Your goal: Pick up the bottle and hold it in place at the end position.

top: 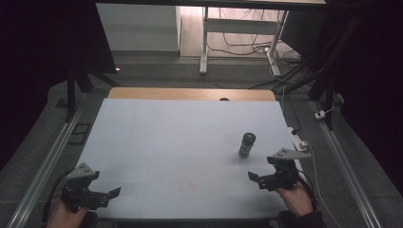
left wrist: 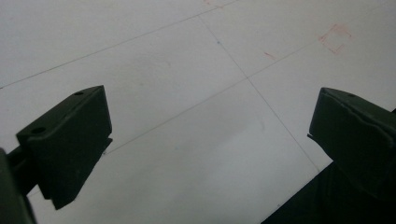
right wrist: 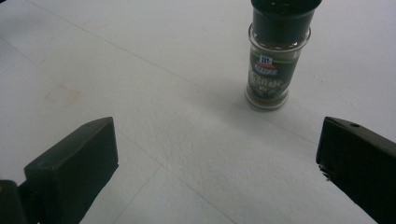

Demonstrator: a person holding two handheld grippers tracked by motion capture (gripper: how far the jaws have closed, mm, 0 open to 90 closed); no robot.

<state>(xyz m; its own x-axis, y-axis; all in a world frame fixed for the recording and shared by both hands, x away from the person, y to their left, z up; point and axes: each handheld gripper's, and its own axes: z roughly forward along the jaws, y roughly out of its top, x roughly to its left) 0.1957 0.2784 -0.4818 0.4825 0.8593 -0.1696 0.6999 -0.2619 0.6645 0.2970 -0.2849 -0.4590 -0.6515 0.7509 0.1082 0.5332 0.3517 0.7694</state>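
One spice jar (top: 246,144), two grippers

- spice jar (right wrist: 274,60): clear glass, dark cap, dark green label, red-blue logo, upper right of frame
- table (top: 157,137): pale blue-white sheet, thin grid lines, faint red marks, wood strip along the top edge
- both grippers' jaws: matte black

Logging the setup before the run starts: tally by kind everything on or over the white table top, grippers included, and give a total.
Spice jar: 1, upright, dark cap, nearer the right gripper.
Handheld grippers: 2, the left gripper and the right gripper, each with jaws apart and holding nothing.
Total: 3, over the one white table top.
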